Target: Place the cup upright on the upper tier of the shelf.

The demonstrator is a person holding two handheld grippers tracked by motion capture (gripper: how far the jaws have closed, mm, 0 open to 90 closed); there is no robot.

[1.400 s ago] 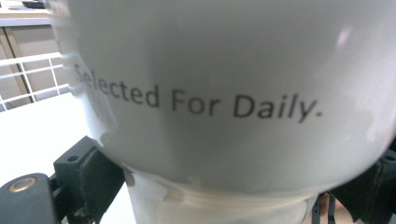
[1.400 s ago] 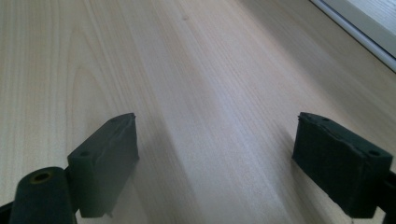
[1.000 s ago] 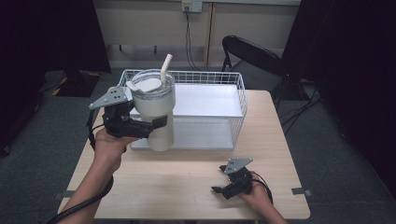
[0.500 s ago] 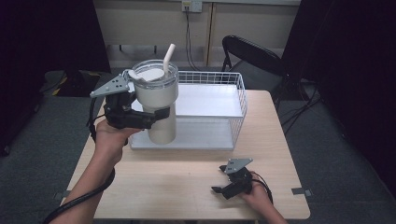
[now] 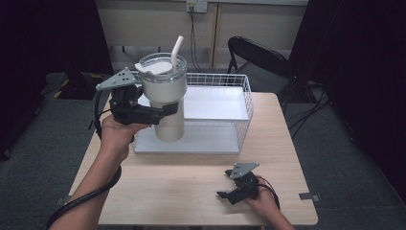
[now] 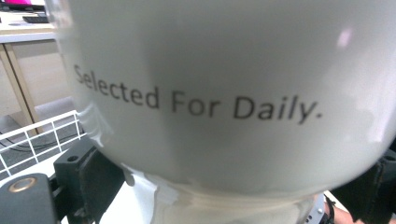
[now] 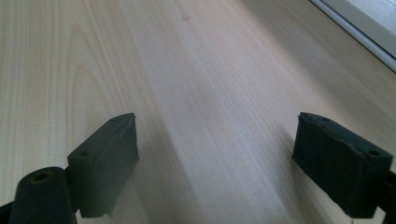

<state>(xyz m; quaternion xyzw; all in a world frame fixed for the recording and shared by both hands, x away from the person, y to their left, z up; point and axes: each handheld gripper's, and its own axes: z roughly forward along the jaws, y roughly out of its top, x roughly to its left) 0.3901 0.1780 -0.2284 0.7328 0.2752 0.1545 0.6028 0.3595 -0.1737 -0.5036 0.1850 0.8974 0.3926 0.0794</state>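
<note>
While the wooden table [image 5: 191, 191] carries the scene, its far half bears a white wire basket [image 5: 242, 103] with a pale flat floor. Behind the table: a beige wall, a dark folding chair [image 5: 253, 55].

Tumbler [image 5: 165, 100] next in size: cream-white, wide upper body narrowing to a slimmer base, clear lid, pale straw [image 5: 177, 48] standing up out of the lid and leaning slightly right. Held upright, clear of the basket floor, at the basket's near left corner, its top well above the rim. The left gripper view shows its wide body close up, printed "Selected For Daily." in grey letters, with basket wire at lower left.

Left gripper [image 5: 160, 111]: jaws clamped on the tumbler where the wide body narrows, one jaw on each side; grey three-cornered plate on top, cable trailing down past the forearm.

Right gripper [image 5: 227, 191]: resting low on the table's near right part, well apart from basket and tumbler. Its own view shows the two black jaws spread wide over bare wood grain, nothing between them.
</note>
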